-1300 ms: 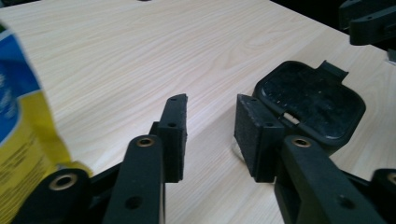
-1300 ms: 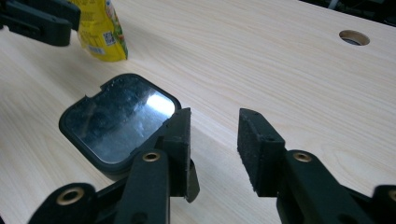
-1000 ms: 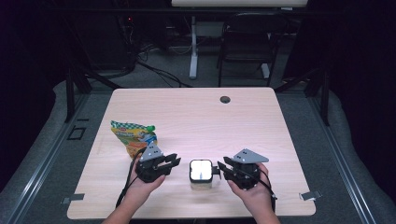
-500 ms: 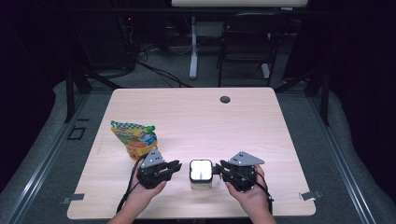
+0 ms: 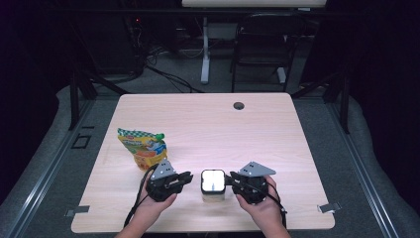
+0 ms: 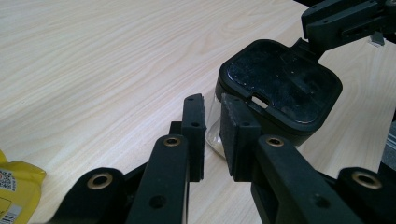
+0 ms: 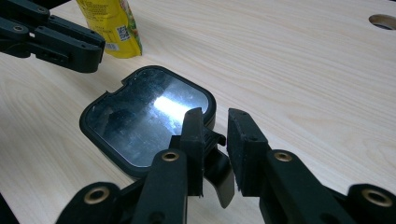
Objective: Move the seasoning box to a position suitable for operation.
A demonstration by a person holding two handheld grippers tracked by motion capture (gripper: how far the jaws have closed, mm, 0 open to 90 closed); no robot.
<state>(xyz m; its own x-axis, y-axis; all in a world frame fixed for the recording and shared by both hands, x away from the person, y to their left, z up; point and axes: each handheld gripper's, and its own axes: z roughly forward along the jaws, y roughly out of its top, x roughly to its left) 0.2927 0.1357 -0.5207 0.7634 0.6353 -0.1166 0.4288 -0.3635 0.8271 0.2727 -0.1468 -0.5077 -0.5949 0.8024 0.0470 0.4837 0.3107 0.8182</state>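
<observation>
**A:** What changed on your side of the desk [image 5: 208, 119] in the last moment?

**B:** Both my hands drew in toward the small clear container with the black hinged lid [image 5: 213, 184], low in the middle of the high view. My left gripper [image 5: 184, 177] sat a little apart from it a second ago and is now just beside its left edge. My right gripper [image 5: 230, 179] has come against the right edge. Both sets of fingers have just been closing.

**A:** Closing on what?

**B:** In the right gripper view my fingers [image 7: 246, 140] stand narrowly apart astride the lid's latch tab [image 7: 219, 168], one on each side. I cannot tell whether the pads press on it yet. In the left gripper view my fingers [image 6: 194, 126] are nearly together at the lower left corner of the container [image 6: 275, 93], with its clear wall seen through the slit between them; whether they pinch it I cannot tell either.

**A:** And the snack pouch?

**B:** The yellow and green pouch [image 5: 142, 147] lies flat, left of centre in the high view, just above my left gripper, untouched.

**A:** So where does that leave the work?

**B:** I'd say I'm set to open the lid: left steadies the body, right works the latch. The lid is still down, so the opening itself isn't begun.
</observation>
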